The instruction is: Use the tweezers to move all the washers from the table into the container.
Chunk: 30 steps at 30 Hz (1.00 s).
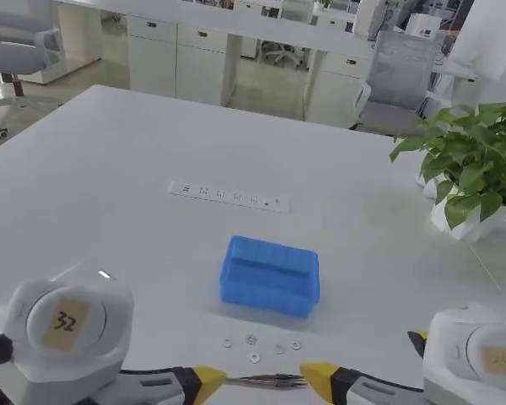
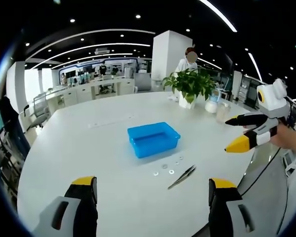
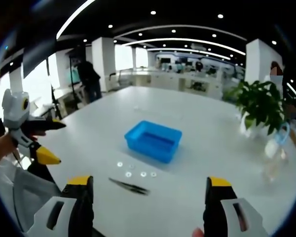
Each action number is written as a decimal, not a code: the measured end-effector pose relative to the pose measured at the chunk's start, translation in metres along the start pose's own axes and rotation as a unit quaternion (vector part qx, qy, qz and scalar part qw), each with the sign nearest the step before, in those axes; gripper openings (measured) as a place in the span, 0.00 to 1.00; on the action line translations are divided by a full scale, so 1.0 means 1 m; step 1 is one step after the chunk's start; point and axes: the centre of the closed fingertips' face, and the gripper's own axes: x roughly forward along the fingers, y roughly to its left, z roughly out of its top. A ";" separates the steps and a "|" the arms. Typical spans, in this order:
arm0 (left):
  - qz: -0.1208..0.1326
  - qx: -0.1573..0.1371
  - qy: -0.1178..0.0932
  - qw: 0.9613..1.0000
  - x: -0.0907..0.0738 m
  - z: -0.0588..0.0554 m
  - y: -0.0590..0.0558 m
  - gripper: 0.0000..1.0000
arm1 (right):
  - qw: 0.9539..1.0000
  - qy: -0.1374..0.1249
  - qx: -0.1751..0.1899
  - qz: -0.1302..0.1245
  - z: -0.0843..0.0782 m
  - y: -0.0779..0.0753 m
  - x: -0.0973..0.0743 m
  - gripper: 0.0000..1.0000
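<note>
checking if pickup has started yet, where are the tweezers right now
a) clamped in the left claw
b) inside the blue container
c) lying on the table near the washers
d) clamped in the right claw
C: the tweezers lie flat on the table close to the washers, while the left claw and the right claw both stand open with nothing between their jaws.

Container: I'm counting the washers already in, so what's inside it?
The container looks empty: only bare blue floor shows. Its near wall covers the floor's front strip.
</note>
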 end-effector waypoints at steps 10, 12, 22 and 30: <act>-0.032 0.037 0.024 0.999 0.013 -0.005 -0.001 0.84 | 1.000 0.011 0.002 0.000 -0.006 -0.003 0.003 0.92; -0.039 0.041 0.028 0.998 0.016 -0.005 -0.002 0.81 | 1.000 0.014 -0.001 -0.001 -0.006 -0.005 0.004 0.91; -0.079 0.058 0.047 0.994 0.029 -0.007 -0.008 0.54 | 1.000 0.021 0.000 0.001 -0.010 -0.001 0.008 0.82; -0.132 0.118 0.077 0.981 0.049 -0.014 -0.018 0.34 | 0.999 0.046 -0.001 0.014 -0.024 0.006 0.011 0.74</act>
